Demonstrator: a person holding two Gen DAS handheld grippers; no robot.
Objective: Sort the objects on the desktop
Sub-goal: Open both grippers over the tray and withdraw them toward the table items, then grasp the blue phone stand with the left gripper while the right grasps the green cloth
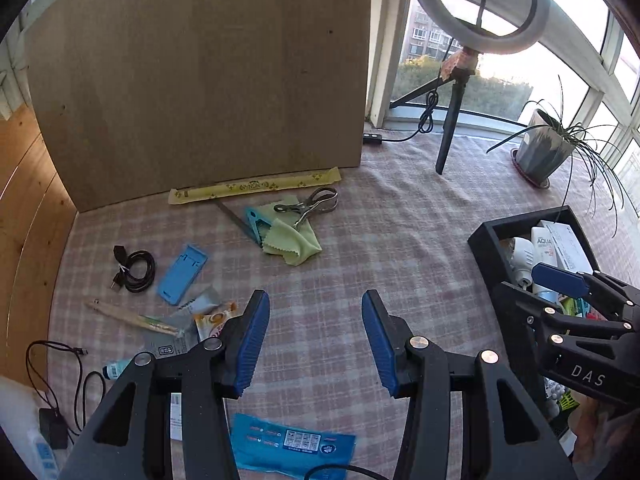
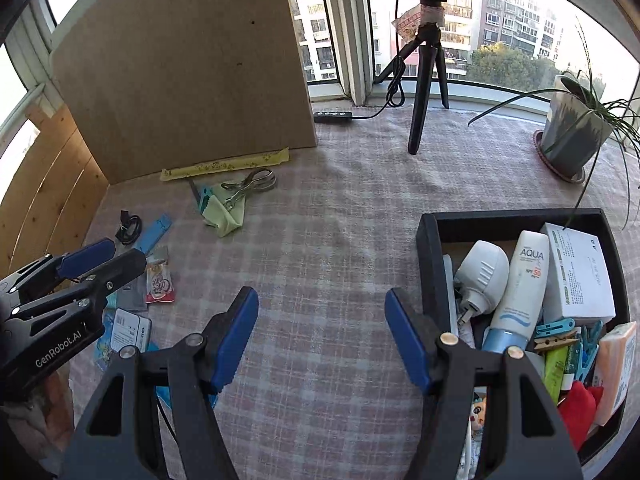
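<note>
Both tongs hang over the checked cloth of the worktop (image 1: pixel 400 208), tilted down, side by side. Left tongs (image 1: pixel 316 340) spread, nothing btwn the blue pads, only cloth under them. Right tongs (image 2: pixel 320 338) also spread and empty, w/ the right pad just beside the left wall of the black bin (image 2: pixel 430 264).

Bin sits toward the worktop's right edge, already holding sorted stuff: white plug adapter (image 2: pixel 478 276), AQUA sunscreen tube (image 2: pixel 520 292), white box (image 2: pixel 580 276), blue clothes pegs (image 2: pixel 556 326), orange pack (image 2: pixel 618 368), something red (image 2: pixel 576 408) at the near end.

Unsorted items lie toward the left edge and back:
- long yellow wrapper (image 1: pixel 256 189) along the foot of the brown board (image 1: pixel 200 72) at the back
- metal clip (image 1: pixel 310 205) on a green cloth (image 1: pixel 292 242), w/ a light-blue peg (image 1: pixel 256 224) partly under the cloth
- coiled black cable (image 1: pixel 136 272) near the left edge, blue phone stand (image 1: pixel 182 274) just beside it
- chopsticks in paper sleeve (image 1: pixel 132 316), coffee sachet (image 1: pixel 214 320) touching the grey packets next to it
- blue wet-wipe pack (image 1: pixel 292 448) at the near edge, below the left tongs

Ring-light tripod (image 2: pixel 424 80) and potted plant (image 2: pixel 576 136) stand at the back right, well apart from the clutter.
</note>
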